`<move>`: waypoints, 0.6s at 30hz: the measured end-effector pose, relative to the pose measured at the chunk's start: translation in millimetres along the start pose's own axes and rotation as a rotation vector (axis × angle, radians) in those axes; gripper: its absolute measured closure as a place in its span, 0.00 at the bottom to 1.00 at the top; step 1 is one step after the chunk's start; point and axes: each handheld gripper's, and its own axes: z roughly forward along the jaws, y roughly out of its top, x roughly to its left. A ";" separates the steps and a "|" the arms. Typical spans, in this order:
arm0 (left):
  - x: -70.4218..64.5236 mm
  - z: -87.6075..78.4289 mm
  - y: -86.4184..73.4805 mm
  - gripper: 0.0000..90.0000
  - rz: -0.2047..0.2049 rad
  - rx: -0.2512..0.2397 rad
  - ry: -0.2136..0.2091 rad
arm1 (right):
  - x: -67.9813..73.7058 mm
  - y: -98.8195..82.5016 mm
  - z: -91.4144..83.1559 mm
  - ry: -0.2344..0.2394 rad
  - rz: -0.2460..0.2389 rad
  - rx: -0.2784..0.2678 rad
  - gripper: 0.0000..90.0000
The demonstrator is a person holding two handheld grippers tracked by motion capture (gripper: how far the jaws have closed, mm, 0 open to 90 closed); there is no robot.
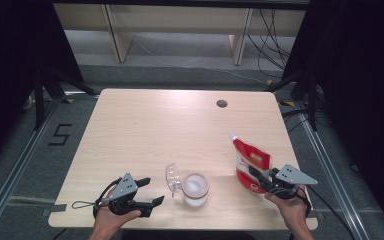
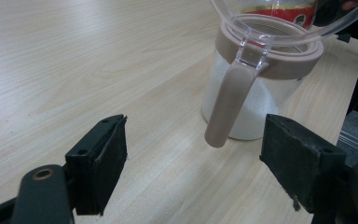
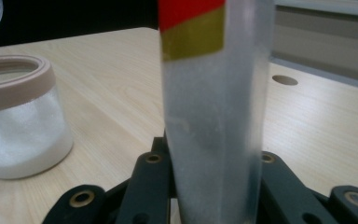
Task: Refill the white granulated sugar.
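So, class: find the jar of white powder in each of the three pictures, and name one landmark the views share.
High view: the jar stands near the table's front edge, centre, between the two grippers, lid flipped open.
Left gripper view: upper right, beyond the open jaws, its handle hanging toward the camera.
Right gripper view: far left edge, beside the held pouch.
Shared landmark: the red pouch, behind the jar in the left gripper view, centre in the right gripper view.
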 end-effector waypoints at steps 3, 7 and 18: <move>-0.8 0.1 -0.4 0.24 -0.018 -0.002 0.004 | -1.6 -0.7 -0.2 -0.011 -0.018 -0.007 0.85; -1.3 0.3 -0.6 0.24 -0.027 -0.004 0.004 | 1.0 -1.6 0.5 0.008 0.024 0.004 0.85; -1.2 0.4 -0.6 0.24 -0.021 0.001 0.004 | 3.5 -4.1 -1.7 0.004 0.049 0.010 0.81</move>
